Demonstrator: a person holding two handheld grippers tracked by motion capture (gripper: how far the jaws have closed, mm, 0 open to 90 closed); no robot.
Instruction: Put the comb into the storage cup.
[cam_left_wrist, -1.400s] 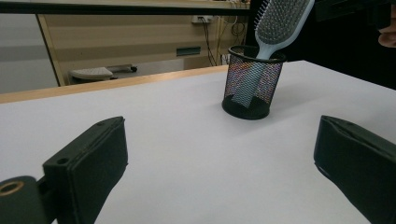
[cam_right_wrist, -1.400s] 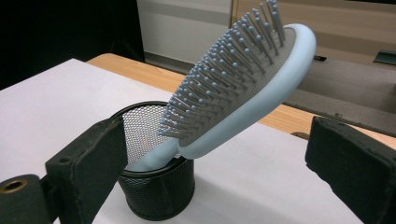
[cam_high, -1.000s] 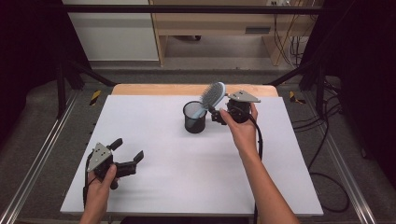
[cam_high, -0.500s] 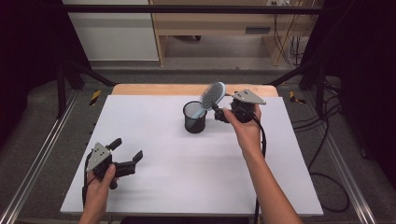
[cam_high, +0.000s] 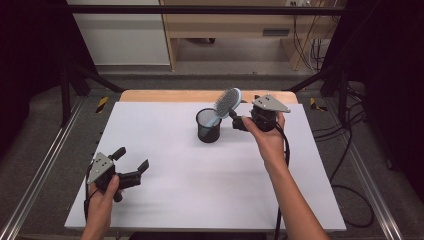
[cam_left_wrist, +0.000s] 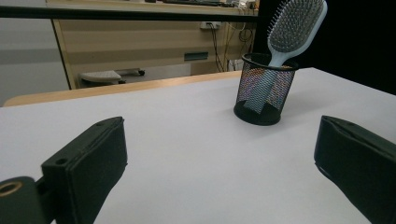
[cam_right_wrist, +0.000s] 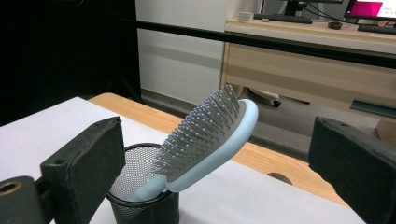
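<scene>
hairbrush (cam_high: 226, 104) leaning in mesh cup (cam_high: 208, 126) near table's far edge; right gripper (cam_high: 239, 122) just beside, jaws just opening, clear of it; left gripper (cam_high: 132, 165) open over bare near-left table (cam_high: 200, 175).

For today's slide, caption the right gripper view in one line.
Open right gripper frames a blue hairbrush leaning handle-down in a black mesh cup.

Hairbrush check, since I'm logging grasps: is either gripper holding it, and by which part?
Nothing is held. The hairbrush leans handle-down in the mesh cup, between the right gripper open jaws, untouched. The left gripper is open too.
</scene>
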